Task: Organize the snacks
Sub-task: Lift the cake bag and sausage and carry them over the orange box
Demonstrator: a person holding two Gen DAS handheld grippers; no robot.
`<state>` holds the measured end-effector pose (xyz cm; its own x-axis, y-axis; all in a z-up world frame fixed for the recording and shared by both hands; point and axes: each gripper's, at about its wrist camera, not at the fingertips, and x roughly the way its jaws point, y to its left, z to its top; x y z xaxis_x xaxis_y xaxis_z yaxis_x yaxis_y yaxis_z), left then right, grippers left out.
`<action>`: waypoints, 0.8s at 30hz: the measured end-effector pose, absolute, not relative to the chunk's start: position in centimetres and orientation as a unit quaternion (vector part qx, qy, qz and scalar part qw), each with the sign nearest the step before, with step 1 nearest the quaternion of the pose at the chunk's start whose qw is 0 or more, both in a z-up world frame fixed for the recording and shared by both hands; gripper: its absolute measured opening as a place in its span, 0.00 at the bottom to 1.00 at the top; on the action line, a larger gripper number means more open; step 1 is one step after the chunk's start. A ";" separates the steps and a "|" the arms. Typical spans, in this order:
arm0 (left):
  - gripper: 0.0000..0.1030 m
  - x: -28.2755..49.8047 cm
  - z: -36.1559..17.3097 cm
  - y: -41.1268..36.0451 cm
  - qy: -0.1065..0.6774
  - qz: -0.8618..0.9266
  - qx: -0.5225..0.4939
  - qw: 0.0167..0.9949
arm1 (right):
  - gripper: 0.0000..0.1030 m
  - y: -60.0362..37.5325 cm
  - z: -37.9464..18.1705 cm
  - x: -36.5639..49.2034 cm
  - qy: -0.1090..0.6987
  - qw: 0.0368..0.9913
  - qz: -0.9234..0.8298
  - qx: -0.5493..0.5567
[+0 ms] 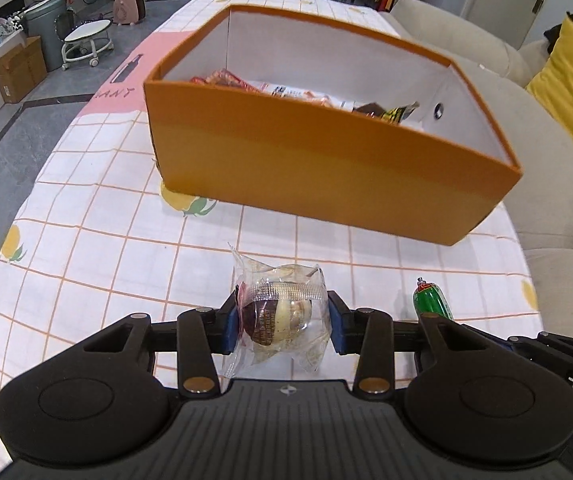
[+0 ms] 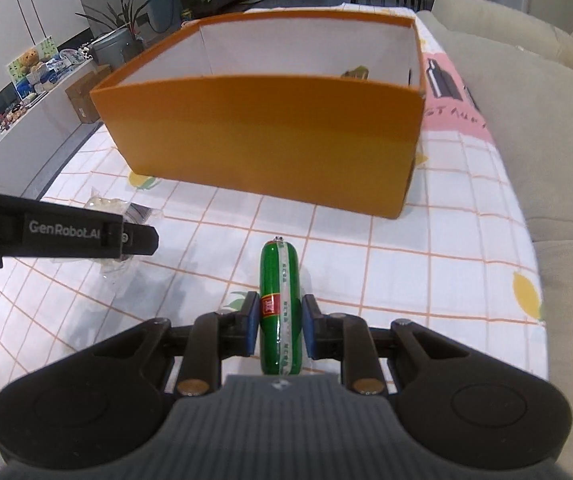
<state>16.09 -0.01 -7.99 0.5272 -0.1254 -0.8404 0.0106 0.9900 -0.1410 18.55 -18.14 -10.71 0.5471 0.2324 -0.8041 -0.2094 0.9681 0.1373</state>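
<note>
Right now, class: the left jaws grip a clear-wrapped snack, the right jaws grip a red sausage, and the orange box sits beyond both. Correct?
One error: the sausage is green, as the right wrist view shows. The clear-wrapped snack and orange box are as stated.

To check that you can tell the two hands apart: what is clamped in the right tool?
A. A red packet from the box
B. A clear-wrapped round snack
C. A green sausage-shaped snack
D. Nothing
C: in the right wrist view the right tool has its blue pads pressed on the green sausage-shaped snack, in front of the orange box; the clear-wrapped round snack sits in the left tool.
</note>
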 end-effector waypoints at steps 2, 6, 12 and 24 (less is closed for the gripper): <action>0.46 15.8 -7.1 -0.1 0.479 -0.041 -0.058 0.875 | 0.18 -18.5 -10.0 18.0 0.452 0.883 0.128 0.011; 0.46 15.1 -5.2 -0.3 0.462 -0.042 -0.053 0.884 | 0.18 -18.8 -8.1 17.1 0.441 0.887 0.132 0.016; 0.46 14.9 -2.3 -0.5 0.439 -0.052 -0.048 0.896 | 0.18 -19.9 -4.7 16.4 0.411 0.902 0.132 0.027; 0.46 19.0 1.7 -1.6 0.388 -0.096 -0.017 0.917 | 0.18 -21.8 1.0 20.2 0.361 0.922 0.135 0.045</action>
